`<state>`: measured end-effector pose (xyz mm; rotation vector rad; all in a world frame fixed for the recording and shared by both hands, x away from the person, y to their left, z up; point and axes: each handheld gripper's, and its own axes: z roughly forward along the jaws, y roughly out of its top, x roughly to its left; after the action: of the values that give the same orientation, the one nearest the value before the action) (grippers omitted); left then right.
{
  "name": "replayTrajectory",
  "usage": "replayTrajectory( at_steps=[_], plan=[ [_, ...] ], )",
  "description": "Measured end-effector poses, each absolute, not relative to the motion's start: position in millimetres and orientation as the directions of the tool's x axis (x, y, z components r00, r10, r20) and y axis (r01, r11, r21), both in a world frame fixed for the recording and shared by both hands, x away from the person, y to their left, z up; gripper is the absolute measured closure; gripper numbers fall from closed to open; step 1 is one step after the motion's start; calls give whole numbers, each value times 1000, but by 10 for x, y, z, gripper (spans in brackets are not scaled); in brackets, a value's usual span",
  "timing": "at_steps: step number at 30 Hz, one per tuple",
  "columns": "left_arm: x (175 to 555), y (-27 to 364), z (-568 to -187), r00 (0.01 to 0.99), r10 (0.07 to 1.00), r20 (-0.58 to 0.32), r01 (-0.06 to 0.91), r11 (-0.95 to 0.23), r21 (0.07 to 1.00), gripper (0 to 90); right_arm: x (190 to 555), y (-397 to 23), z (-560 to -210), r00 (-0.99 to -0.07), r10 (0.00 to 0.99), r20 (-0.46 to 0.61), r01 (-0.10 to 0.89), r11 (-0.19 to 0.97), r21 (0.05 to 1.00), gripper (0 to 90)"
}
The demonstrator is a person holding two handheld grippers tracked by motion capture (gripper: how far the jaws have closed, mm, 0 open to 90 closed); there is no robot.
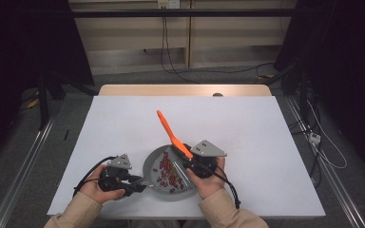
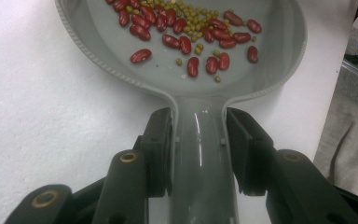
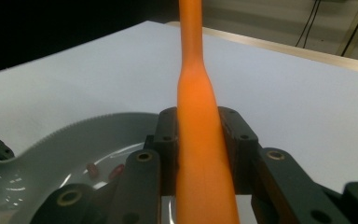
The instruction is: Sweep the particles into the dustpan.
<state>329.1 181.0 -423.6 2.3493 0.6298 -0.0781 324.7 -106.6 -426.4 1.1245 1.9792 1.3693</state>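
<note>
A grey pan (image 1: 148,164) sits near the table's front edge, with red beans (image 1: 168,172) scattered inside it. In the left gripper view, small green peas (image 2: 193,21) lie among the beans (image 2: 182,44). My left gripper (image 2: 198,116) is shut on the pan's handle (image 2: 200,158), seen at the left of the pan (image 1: 140,183). My right gripper (image 1: 184,159) hovers over the pan's right side, shut on an orange utensil (image 1: 168,129). Its long orange shaft (image 3: 199,88) slants up and away between the jaws, and its lower end is hidden.
The white table top (image 1: 123,123) stretches open behind and beside the pan. A wooden edge (image 1: 185,90) runs along its far side. Cables (image 1: 323,152) lie on the floor at the right.
</note>
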Motion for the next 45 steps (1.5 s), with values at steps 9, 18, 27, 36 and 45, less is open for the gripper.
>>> replayTrajectory(
  at_steps=[9,18,27,36,45],
  plan=[
    [3288,1736,-4259,877,433,-208,464,-652,599,626,3283,-1201,-4353,-510,859,32,390,197,900,711],
    [3286,1731,-4262,876,437,-203,464,-654,598,627,3186,-963,-4327,-581,812,55,371,205,906,711],
    [3268,1751,-4266,884,433,-175,436,-630,643,631,3248,-1172,-4259,-528,846,72,355,143,924,711],
    [3276,1798,-4257,873,462,-156,431,-583,689,632,3311,-1516,-4202,-466,882,64,361,124,924,711],
    [3303,1877,-4237,841,517,-162,461,-525,715,631,3337,-1714,-4207,-427,903,52,377,125,918,711]
  ],
)
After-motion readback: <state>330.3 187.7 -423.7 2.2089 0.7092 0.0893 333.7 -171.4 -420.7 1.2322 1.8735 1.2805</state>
